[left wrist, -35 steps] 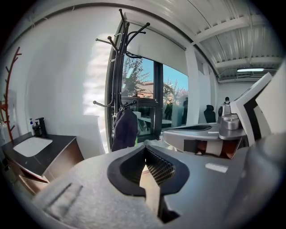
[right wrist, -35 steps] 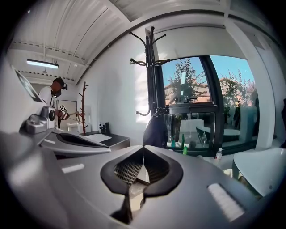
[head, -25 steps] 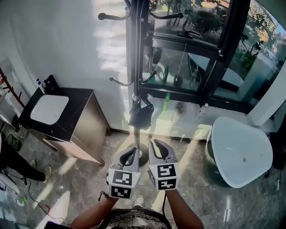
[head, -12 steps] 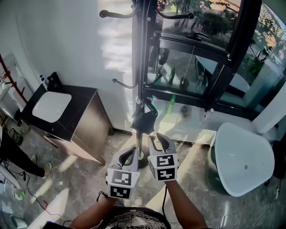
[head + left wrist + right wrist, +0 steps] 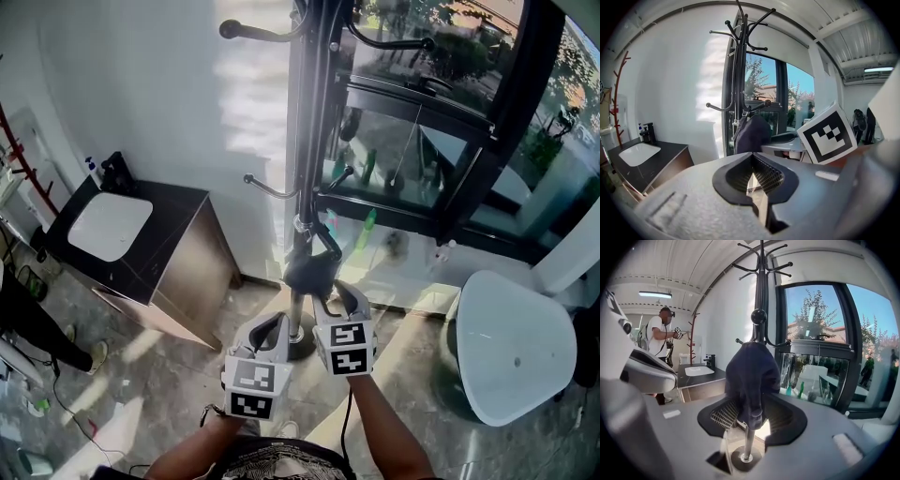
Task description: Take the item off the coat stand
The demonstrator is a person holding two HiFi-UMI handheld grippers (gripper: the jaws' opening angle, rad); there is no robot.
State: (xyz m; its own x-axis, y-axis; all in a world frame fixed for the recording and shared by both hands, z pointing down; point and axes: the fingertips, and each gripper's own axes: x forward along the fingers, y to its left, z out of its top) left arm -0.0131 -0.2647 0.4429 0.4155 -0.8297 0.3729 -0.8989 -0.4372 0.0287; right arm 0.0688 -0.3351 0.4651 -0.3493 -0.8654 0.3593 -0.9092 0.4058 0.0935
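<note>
Dark soft cloth item (image 5: 751, 376) draped on a lower hook of black metal coat stand (image 5: 317, 141) | right gripper (image 5: 342, 295) jaws just opening wide, cloth between, unpressed | left gripper (image 5: 270, 323) jaws together, empty

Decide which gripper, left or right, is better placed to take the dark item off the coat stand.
Right. The right gripper has just been opening its jaws, which stand apart around the dark item on the coat stand; the left gripper is shut and farther back.
</note>
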